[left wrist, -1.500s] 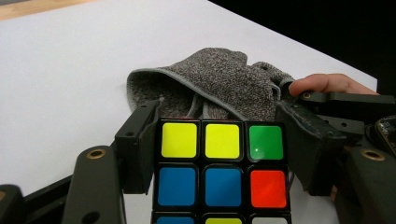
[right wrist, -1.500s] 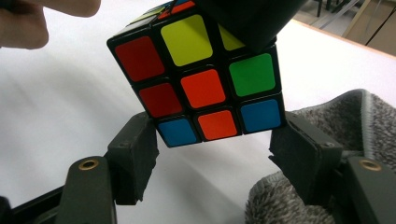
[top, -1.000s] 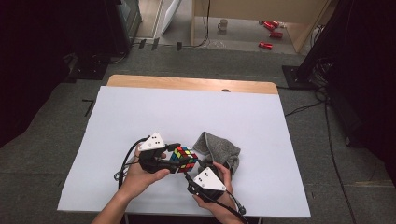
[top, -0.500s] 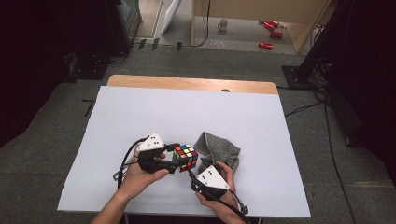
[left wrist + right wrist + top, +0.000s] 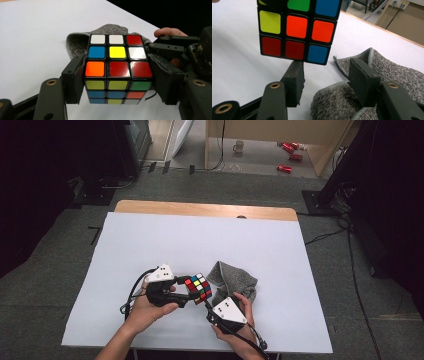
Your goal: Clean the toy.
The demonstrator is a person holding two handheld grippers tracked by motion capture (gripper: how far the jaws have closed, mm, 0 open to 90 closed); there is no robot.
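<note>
My left hand-held gripper (image 5: 117, 82) clamps the puzzle cube (image 5: 117, 67) by two opposite sides, holding it up off the desk (image 5: 150, 245). My right hand-held gripper (image 5: 325, 80) sits just below the cube, its jaws partly apart and just now closing, with nothing pressed between them. Beneath and beside it the grey cloth (image 5: 392, 72) lies crumpled on the desk
</note>
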